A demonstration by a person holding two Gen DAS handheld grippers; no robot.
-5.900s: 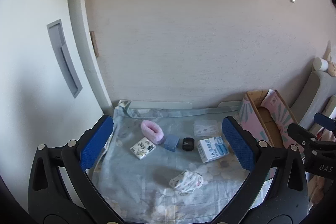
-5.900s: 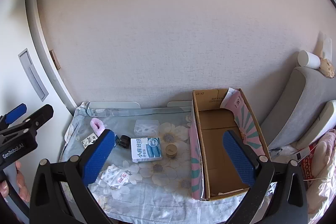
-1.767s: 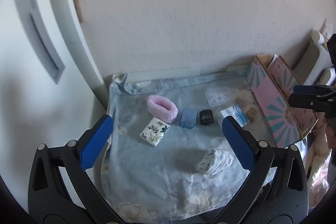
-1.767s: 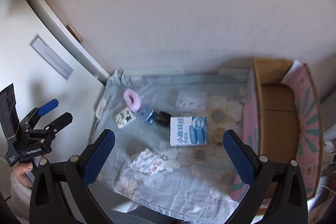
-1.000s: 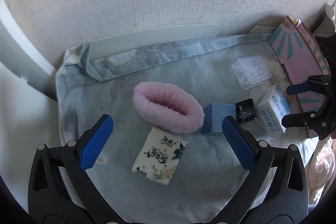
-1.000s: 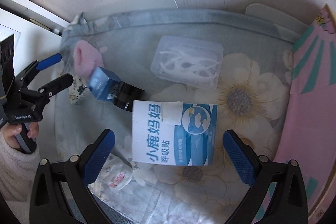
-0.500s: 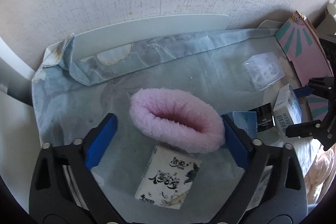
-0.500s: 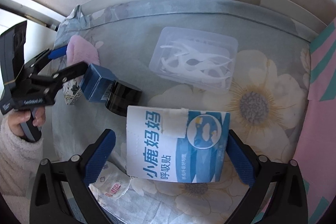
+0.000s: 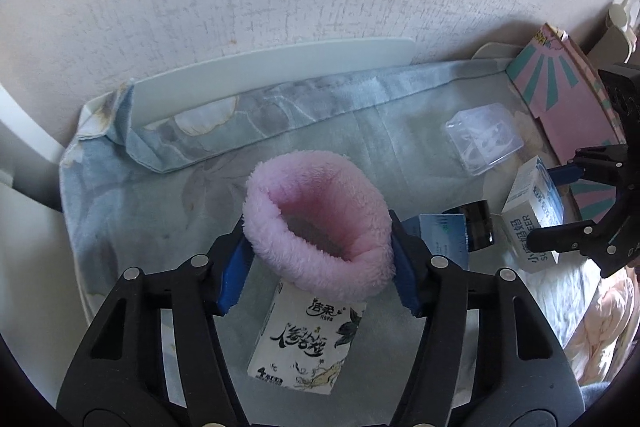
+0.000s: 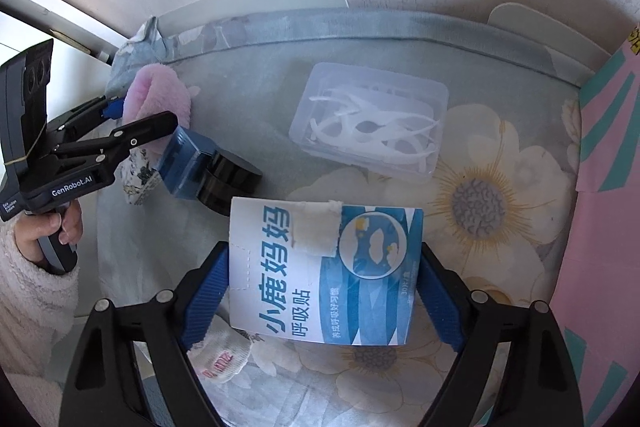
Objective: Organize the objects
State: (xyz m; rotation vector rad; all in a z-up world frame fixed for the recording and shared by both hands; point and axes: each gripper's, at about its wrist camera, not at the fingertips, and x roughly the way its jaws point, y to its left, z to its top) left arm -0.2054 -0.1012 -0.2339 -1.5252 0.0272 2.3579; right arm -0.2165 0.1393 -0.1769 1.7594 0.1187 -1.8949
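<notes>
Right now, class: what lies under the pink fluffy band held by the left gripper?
Under the pink fluffy band lies a tissue pack; its top end is covered. The left gripper squeezes the band from both sides.

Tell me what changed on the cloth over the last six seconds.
Both grippers came down from high above. The left gripper closed on the pink fluffy band, squeezing it rounder; the right gripper closed on the blue-and-white box. The floss pick case, small blue box, black jar and tissue pack stayed put.
</notes>
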